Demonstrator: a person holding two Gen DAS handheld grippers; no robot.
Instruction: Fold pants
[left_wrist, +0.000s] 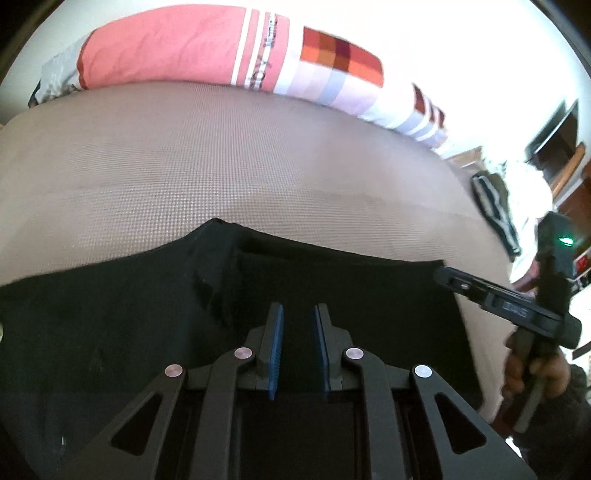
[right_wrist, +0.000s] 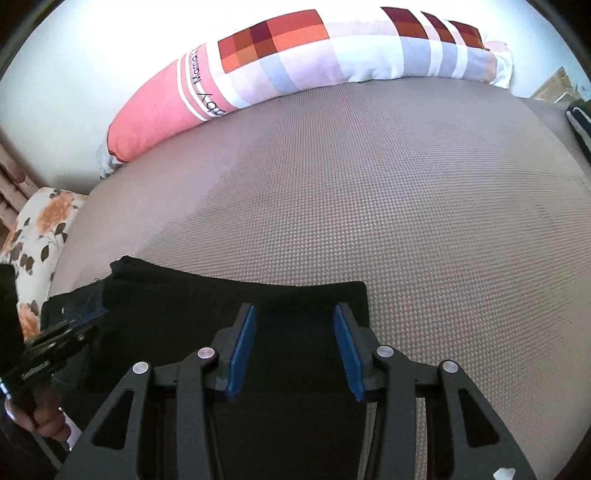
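Black pants (left_wrist: 332, 284) lie flat on a beige textured bed cover (left_wrist: 221, 166), folded over, with a straight far edge. My left gripper (left_wrist: 298, 314) hovers over the pants with its blue pads a small gap apart, nothing between them. My right gripper (right_wrist: 295, 314) is open wide over the pants' right end (right_wrist: 295, 295), near their right edge, and holds nothing. The right gripper also shows in the left wrist view (left_wrist: 443, 275) at the pants' right corner. The left gripper shows at the left edge of the right wrist view (right_wrist: 79, 330).
A long pink and checked bolster pillow (left_wrist: 221, 51) lies along the far side of the bed. A floral pillow (right_wrist: 40, 229) sits at the left. A striped dark garment (left_wrist: 495, 206) lies at the bed's right edge, with furniture beyond.
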